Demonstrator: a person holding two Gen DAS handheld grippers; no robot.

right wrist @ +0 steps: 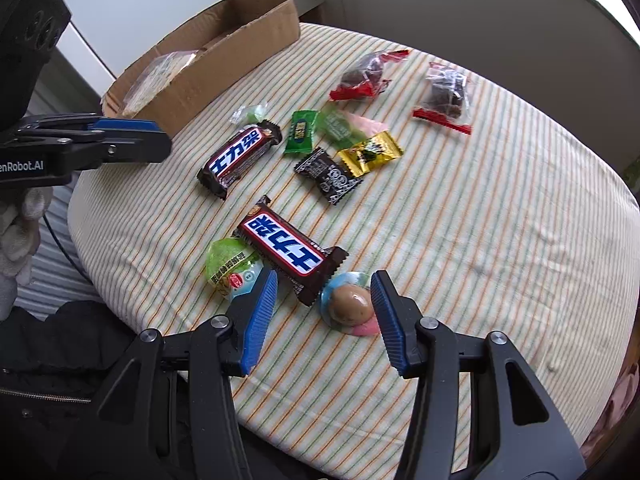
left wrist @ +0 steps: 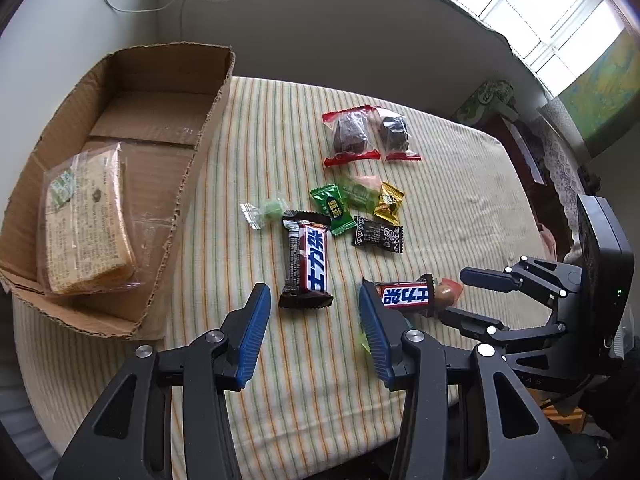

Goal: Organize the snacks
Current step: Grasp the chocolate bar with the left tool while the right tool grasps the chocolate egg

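Observation:
Snacks lie loose on a striped cloth table. A cardboard box at the left holds a wrapped cracker pack. My left gripper is open just short of one Snickers bar. A second Snickers bar lies in front of my right gripper, which is open, with a packed egg between its fingers' line. A green round snack lies by its left finger. Small candies and two red-edged dark fruit packs lie farther back.
The box sits at the table's back left corner against the wall. The right gripper shows in the left wrist view, and the left gripper shows in the right wrist view. A window and furniture stand beyond the table's right side.

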